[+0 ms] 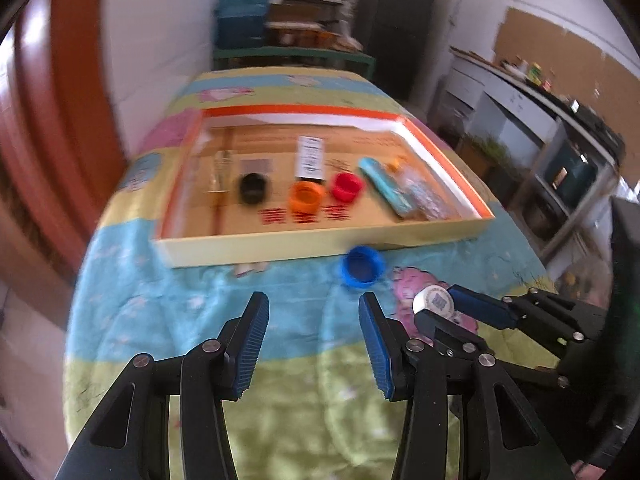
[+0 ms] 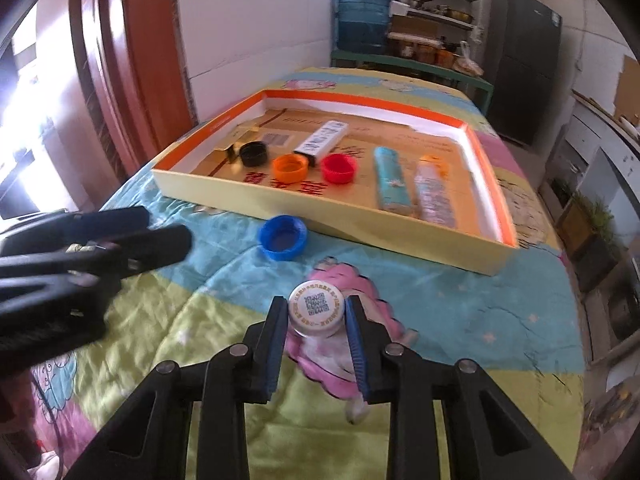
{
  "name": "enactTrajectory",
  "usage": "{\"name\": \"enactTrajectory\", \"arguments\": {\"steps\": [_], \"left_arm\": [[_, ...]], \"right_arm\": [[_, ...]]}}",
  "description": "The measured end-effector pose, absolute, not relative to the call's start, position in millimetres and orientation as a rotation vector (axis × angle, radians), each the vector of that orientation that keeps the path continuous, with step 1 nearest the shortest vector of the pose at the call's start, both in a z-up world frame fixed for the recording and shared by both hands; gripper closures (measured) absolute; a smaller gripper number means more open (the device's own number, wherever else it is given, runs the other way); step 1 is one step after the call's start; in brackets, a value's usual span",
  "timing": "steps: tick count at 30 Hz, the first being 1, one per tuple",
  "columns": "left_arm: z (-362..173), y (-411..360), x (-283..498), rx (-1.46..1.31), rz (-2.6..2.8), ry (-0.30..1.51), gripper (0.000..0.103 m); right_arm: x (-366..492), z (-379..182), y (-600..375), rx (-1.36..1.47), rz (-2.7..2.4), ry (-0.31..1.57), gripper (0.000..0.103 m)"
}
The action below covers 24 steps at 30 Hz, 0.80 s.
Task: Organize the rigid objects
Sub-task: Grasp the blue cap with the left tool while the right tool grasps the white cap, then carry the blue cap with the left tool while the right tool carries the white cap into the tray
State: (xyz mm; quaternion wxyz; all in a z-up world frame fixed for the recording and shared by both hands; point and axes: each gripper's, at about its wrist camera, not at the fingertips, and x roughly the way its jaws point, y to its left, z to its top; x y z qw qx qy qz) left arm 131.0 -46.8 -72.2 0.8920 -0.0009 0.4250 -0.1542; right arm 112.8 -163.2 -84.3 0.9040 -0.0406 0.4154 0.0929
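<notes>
The right tongs (image 2: 316,322) angle downward with both blue-padded fingers (image 2: 357,344) pressed against a white cap (image 2: 317,309). The left tongs (image 1: 314,340), beside them, tilt downward too, jaws parted with nothing between.

White cap (image 2: 317,309) printed with a dark square code and gold ring; blue cap (image 2: 282,237) on a cloth (image 2: 224,360) of sky blue, lime and pink cartoons; tray (image 2: 360,224) pale yellow outside, orange rim, holding black cap (image 2: 253,153), orange cap (image 2: 290,168), red cap (image 2: 339,168); blue ribbed pads (image 1: 252,344).
</notes>
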Motion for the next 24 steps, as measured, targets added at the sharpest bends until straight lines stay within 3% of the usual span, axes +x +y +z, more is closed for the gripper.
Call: {"name": "enactTrajectory", "arguments": {"steps": [16,17,19,24], "left_arm": [[-100,-91,171,0.054,-0.352,0.914,0.055],[-100,-89,171,0.046,-0.348,0.906,0.056],[-100,-85,171,0.052,-0.314,0.898,0.072],[-99,-74,170,0.011,-0.320,0.897,0.073]], "right_arm": [[100,-86,-202,0.018,0.157,0.870,0.073],[100,-87,-202,0.020,0.158,0.872,0.073],[101,-88,-203,0.026,0.160,0.876,0.073],[101,-89,-202,0.026,0.163,0.874,0.073]]}}
